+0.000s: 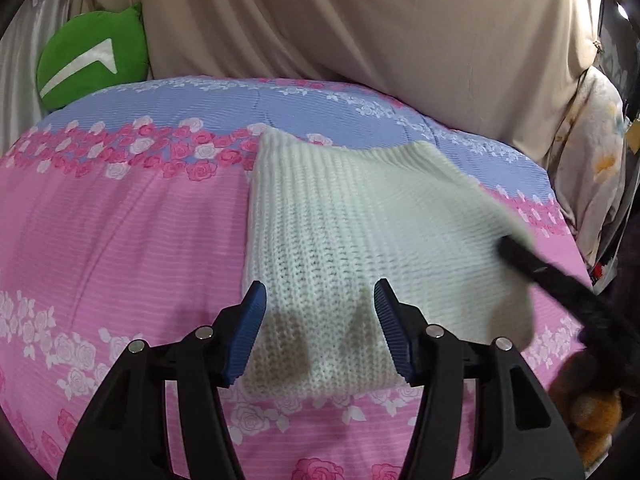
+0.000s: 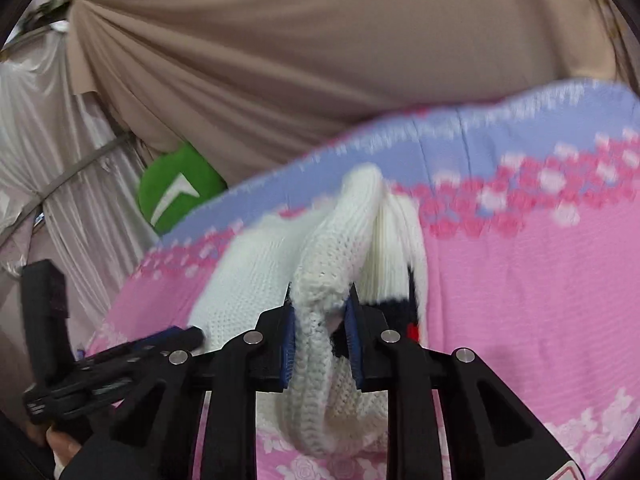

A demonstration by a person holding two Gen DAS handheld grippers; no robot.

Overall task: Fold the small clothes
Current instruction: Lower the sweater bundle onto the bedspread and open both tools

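White knit sweater (image 1: 340, 240) lay on floral bedspread (image 1: 120, 240); right gripper (image 2: 322, 336) clamped its bunched edge (lifted), left gripper (image 1: 320, 332) spread wide, empty.

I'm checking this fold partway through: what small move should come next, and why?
Probably carry the right claw leftward over the white knit garment to lay its lifted edge down. That claw is shut on the raised knit, while the open left claw hovers over the flat part.

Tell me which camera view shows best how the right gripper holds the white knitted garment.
The right wrist view: the right gripper is shut on a bunched fold of the white knitted garment, seen close. The left wrist view shows only one dark blurred finger at the garment's right edge, beyond the open left gripper.
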